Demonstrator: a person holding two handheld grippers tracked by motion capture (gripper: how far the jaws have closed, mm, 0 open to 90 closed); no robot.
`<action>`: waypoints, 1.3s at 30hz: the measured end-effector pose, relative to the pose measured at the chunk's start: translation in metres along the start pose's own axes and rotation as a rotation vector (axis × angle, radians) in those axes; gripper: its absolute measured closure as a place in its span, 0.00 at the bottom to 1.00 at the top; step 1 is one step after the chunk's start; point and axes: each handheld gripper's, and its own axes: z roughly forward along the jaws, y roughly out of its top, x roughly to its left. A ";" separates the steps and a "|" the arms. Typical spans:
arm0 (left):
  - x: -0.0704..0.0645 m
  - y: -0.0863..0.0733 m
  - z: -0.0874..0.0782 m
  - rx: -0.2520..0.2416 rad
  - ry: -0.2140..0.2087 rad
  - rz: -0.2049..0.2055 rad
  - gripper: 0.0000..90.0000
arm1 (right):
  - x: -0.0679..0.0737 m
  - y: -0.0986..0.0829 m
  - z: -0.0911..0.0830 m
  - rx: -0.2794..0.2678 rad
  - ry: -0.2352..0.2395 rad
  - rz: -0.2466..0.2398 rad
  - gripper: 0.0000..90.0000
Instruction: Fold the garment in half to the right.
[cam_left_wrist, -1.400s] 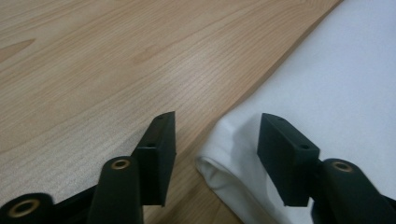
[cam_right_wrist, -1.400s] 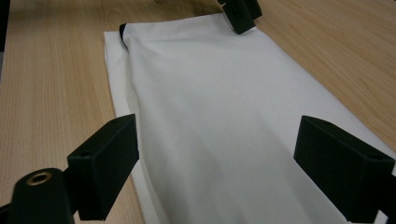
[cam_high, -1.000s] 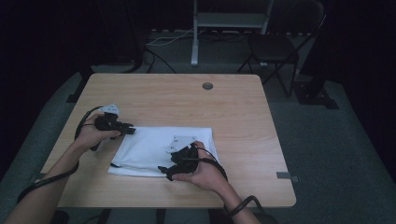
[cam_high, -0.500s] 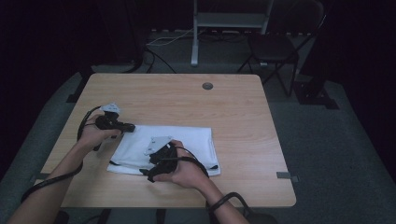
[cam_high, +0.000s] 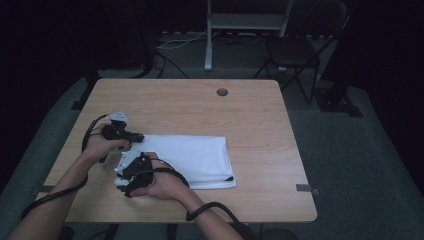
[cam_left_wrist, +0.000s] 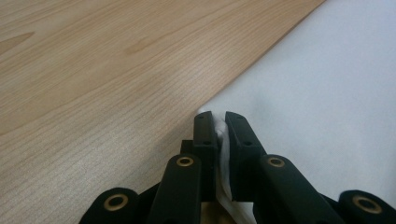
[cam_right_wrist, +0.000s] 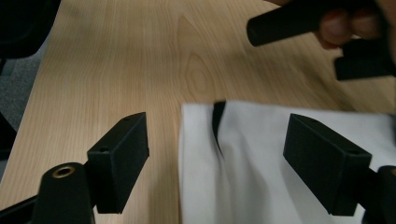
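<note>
White cloth (cam_high: 185, 159) lies folded flat near the table's (cam_high: 250, 115) front-left corner. Pinched at its left edge by the left gripper (cam_left_wrist: 217, 126), jaws closed on a tuft. Right gripper (cam_right_wrist: 217, 154) gapes wide over the near-left corner, gripping nothing. Folding seemingly midway; next fold not yet begun.

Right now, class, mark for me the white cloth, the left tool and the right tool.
white cloth (cam_high: 192, 157), high view, on its flat middle.
left tool (cam_left_wrist: 219, 122), left gripper view, between its tips, shut on the cloth's edge.
right tool (cam_right_wrist: 217, 154), right gripper view, midway between its open tips, over the cloth's corner.
</note>
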 end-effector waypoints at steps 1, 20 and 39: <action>0.000 0.000 0.000 0.001 0.000 -0.001 0.93 | 0.000 0.001 0.005 0.004 0.003 -0.010 0.26; -0.002 0.000 0.000 0.012 -0.004 -0.006 0.93 | -0.006 0.000 0.023 0.058 0.029 0.001 0.70; 0.006 0.020 0.015 0.029 0.075 -0.049 0.93 | -0.031 0.002 0.023 0.107 -0.009 -0.038 0.87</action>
